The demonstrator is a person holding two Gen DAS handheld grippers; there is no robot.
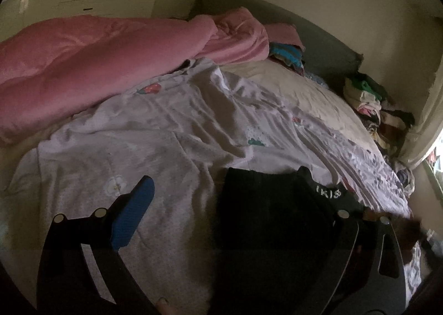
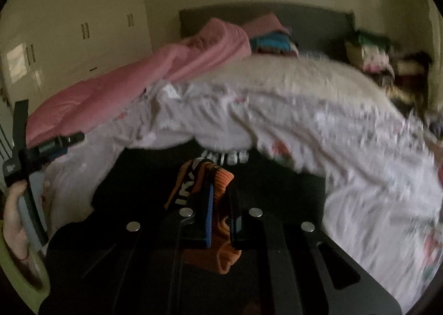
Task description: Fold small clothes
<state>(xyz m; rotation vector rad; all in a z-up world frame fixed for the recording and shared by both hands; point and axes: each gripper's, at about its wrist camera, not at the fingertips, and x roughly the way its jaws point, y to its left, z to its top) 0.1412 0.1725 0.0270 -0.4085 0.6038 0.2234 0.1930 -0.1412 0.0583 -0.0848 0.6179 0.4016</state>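
Black garment (image 1: 271,218) flat, waistband rightward; right tongs (image 2: 221,218) pinching orange cuff (image 2: 224,176), left tongs (image 1: 238,204) spread.

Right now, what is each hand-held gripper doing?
Left hand-held gripper: open, holding nothing.
Right hand-held gripper: shut on the orange-and-black garment.
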